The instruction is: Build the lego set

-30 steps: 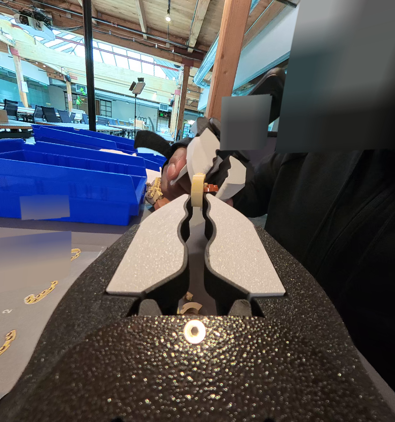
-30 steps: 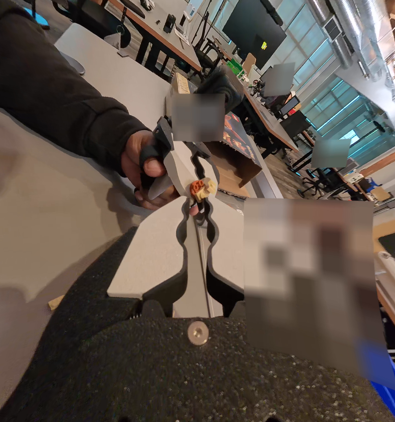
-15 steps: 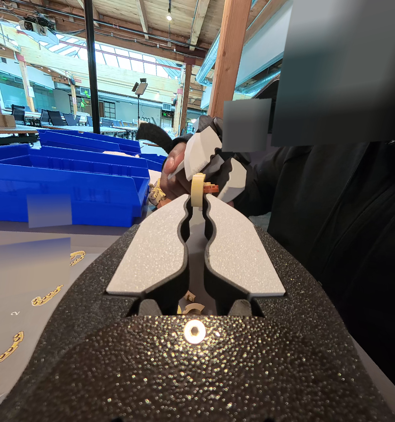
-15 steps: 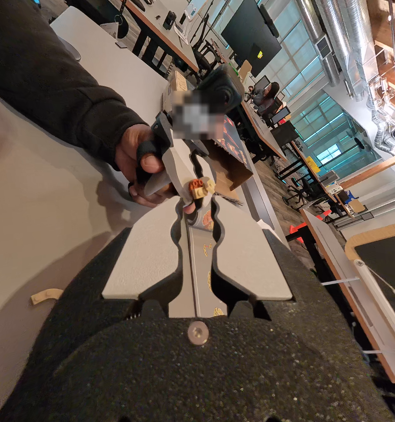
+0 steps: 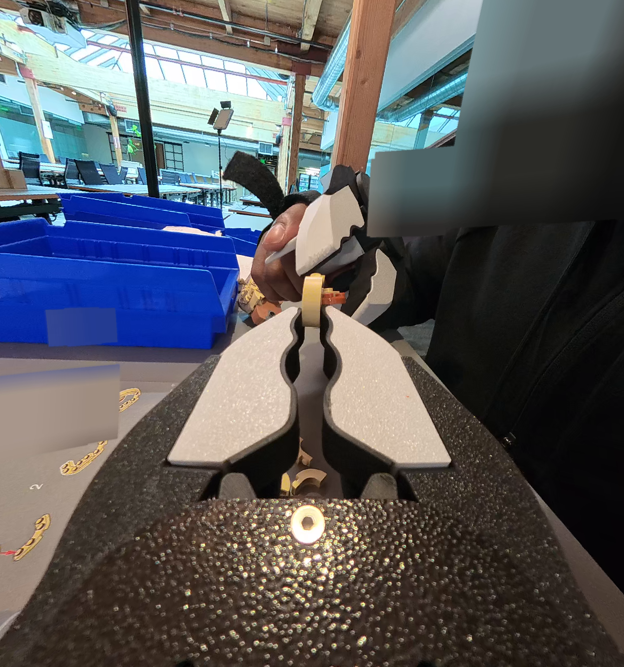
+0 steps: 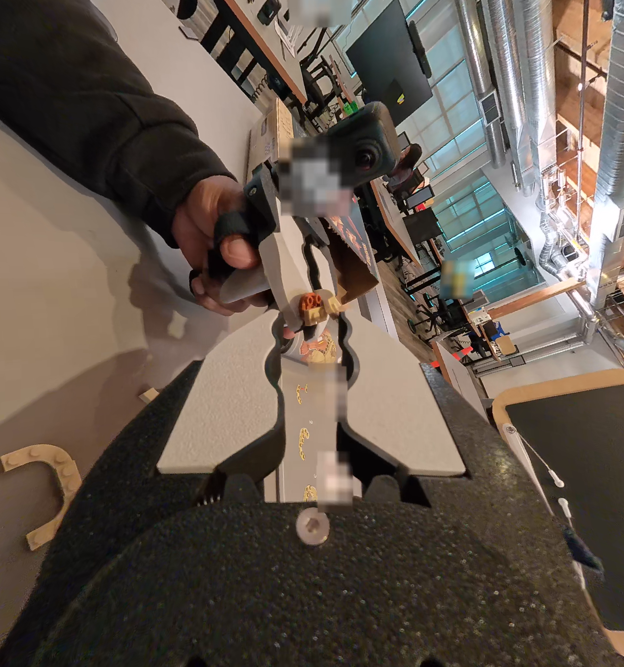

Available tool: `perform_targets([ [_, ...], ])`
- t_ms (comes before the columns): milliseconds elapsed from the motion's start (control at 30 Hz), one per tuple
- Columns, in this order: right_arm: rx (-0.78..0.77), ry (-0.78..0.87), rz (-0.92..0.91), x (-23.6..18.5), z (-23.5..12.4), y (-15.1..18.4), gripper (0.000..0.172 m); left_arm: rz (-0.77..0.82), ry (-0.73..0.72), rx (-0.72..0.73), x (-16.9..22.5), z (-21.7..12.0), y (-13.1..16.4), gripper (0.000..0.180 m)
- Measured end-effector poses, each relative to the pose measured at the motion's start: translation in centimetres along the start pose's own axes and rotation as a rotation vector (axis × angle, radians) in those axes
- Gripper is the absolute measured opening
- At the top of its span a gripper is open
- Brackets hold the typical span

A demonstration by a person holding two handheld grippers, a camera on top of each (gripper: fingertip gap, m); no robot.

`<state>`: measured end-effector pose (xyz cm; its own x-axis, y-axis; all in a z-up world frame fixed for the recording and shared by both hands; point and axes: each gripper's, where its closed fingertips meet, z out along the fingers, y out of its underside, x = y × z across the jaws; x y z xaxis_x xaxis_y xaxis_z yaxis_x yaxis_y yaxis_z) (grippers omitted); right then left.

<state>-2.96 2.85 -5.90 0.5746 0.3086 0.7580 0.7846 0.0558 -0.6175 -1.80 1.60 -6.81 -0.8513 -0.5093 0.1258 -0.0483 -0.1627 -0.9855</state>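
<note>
Left gripper (image 5: 312,317) clamps a tan toy brick (image 5: 311,301) carrying a brown piece (image 5: 334,297); right gripper (image 6: 310,321), at twelve o'clock, stands open just beside them.

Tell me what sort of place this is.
Likely an open-plan workshop or office loft: blue bins on a grey table, rows of desks with chairs, exposed ducts under timber beams.
</note>
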Motion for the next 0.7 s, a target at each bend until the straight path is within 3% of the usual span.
perform_targets([
  [700,0.0,-0.058,-0.068,-0.24,-0.66,0.24,0.017,0.033,-0.002,-0.069,0.15,0.26,0.93,0.007],
])
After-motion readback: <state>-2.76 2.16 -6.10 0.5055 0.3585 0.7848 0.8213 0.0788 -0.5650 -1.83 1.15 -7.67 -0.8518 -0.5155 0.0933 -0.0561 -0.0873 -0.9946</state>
